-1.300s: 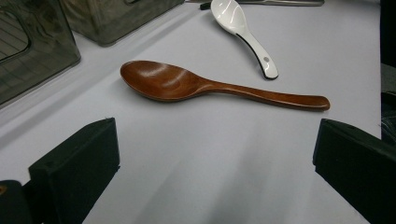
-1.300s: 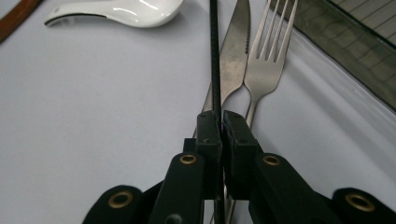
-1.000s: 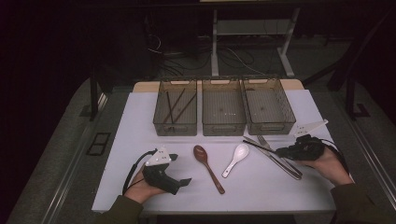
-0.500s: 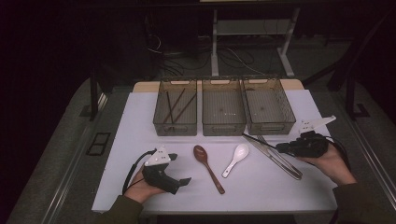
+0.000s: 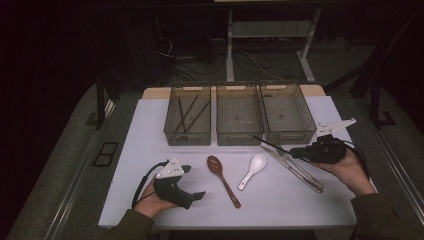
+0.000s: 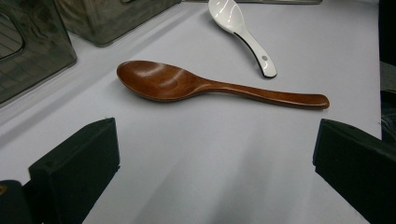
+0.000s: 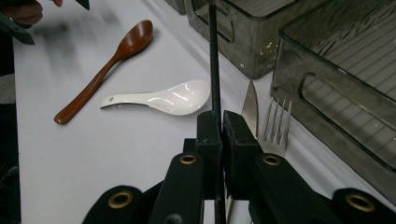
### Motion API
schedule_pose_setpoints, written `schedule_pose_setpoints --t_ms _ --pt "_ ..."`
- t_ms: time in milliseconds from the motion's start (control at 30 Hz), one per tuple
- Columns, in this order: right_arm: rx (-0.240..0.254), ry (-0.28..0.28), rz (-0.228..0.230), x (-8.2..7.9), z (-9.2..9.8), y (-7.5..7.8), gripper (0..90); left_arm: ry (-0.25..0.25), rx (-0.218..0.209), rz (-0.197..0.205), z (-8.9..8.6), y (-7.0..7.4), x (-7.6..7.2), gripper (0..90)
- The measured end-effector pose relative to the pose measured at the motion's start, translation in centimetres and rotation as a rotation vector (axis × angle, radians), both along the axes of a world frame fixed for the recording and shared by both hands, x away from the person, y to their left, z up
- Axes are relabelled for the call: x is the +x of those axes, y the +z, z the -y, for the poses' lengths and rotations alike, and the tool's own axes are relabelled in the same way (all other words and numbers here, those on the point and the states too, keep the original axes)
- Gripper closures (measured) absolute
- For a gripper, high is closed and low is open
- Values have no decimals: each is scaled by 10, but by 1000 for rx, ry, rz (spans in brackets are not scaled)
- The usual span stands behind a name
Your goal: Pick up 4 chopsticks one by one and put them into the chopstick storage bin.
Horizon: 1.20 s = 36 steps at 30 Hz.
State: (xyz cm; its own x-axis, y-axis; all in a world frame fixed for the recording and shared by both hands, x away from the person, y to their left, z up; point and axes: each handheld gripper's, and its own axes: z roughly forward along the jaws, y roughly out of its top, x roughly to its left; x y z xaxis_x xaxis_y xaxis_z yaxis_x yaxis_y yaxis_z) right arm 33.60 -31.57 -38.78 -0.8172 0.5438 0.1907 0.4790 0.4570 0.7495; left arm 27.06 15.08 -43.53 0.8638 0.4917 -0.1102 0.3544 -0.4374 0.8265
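My right gripper (image 5: 296,152) is clenched on a thin black chopstick (image 7: 214,70); from the high view the stick sticks out toward 10 o'clock, tip just short of the right bin (image 5: 286,115). Gripper is off the table, at 3 o'clock of the mat (image 5: 150,130). Under the stick lie a knife (image 7: 251,109) and a fork (image 7: 276,126), side by side, near that bin. My left gripper (image 5: 192,196) is released, jaws wide apart with nothing between, resting at 7 o'clock. Ahead of it lie a wooden spoon (image 6: 187,84) and a white spoon (image 6: 238,28). More sticks lie in the left bin (image 5: 187,117); the middle bin (image 5: 239,116) stands between
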Motion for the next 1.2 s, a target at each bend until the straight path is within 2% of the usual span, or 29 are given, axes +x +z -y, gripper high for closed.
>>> schedule_pose_setpoints --t_ms 733,1200 --pt "-18 -23 12 15 -32 15 853 1 6 2 1 0 0 0" --pt "-8 2 31 25 -63 22 853 -1 10 3 1 -1 -1 0"
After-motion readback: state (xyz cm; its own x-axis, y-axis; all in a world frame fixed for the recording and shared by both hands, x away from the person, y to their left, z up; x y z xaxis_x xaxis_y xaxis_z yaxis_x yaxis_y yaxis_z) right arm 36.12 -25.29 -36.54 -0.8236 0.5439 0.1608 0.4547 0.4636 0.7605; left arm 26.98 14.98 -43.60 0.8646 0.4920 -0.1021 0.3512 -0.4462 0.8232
